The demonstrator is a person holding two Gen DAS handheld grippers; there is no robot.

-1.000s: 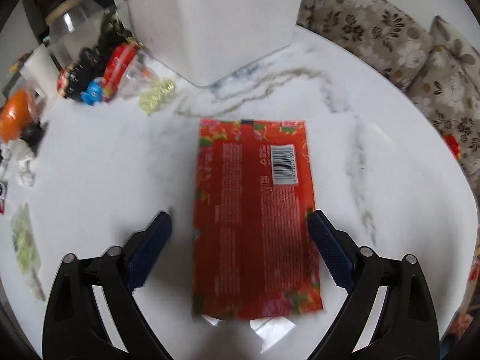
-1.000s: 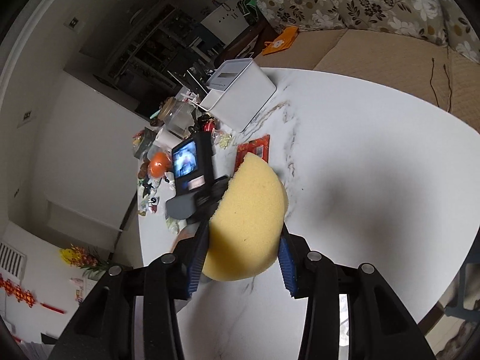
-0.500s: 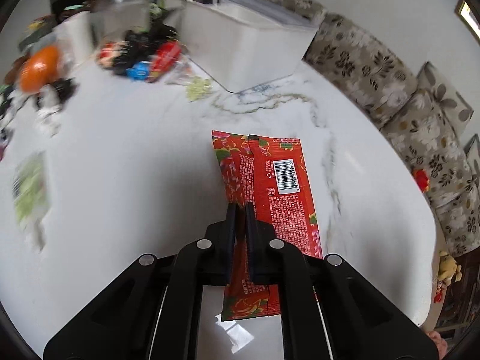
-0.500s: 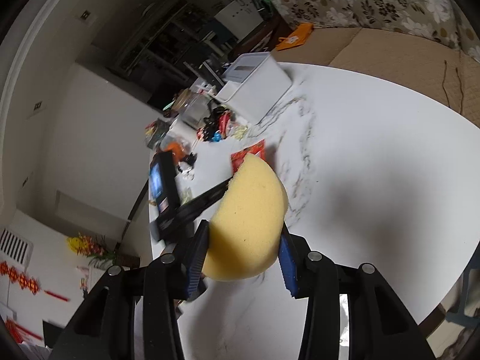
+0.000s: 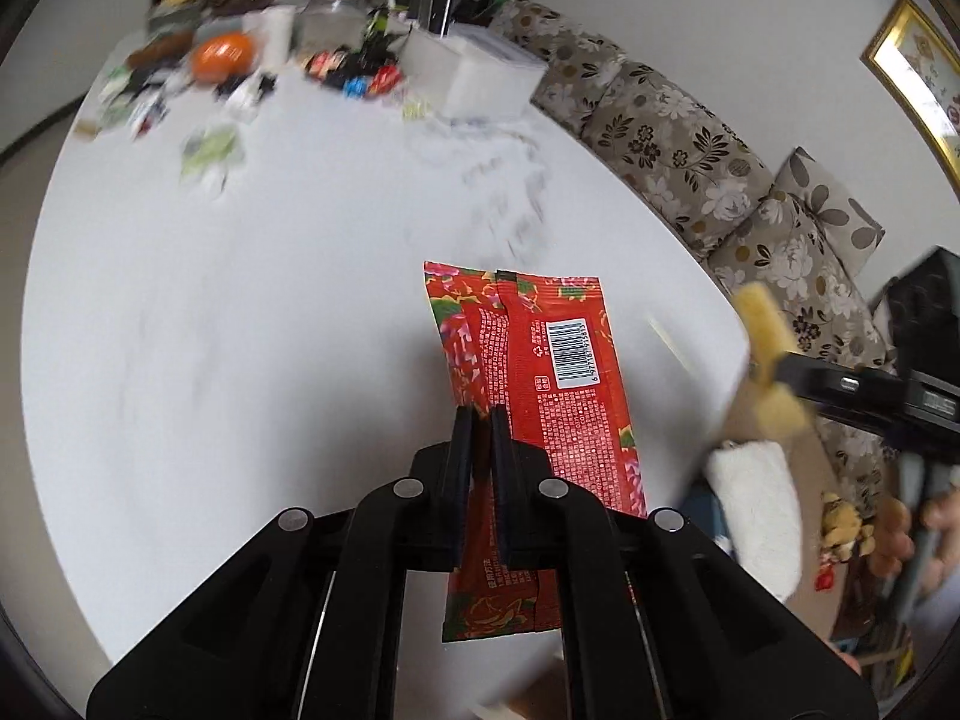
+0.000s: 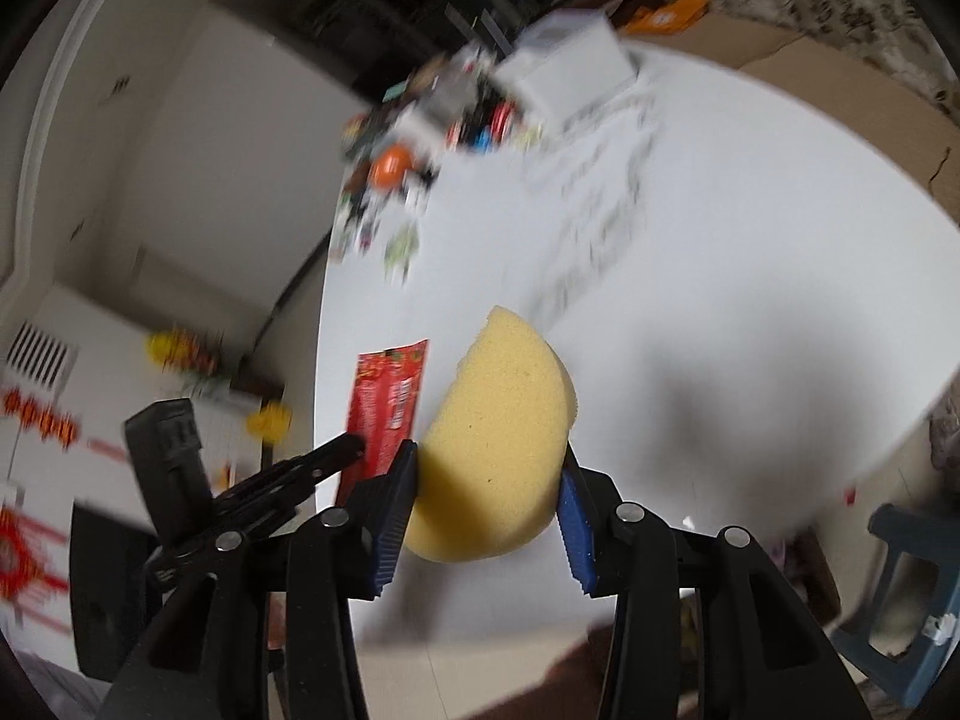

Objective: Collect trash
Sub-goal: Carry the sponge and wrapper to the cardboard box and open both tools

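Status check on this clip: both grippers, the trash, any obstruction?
Left gripper shut on red wrapper, lifted off white table. Right gripper clamps yellow sponge. More litter at far edge. Nothing blocking.

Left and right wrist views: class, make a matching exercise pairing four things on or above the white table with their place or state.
Things:
1. red printed snack wrapper
2. yellow half-round sponge
3. white rectangular box
4. orange round object

States:
a. among clutter at the far edge
b. pinched in the left gripper
c. beside the floral sofa
d. clamped in the right gripper

Pairs: 1-b, 2-d, 3-c, 4-a
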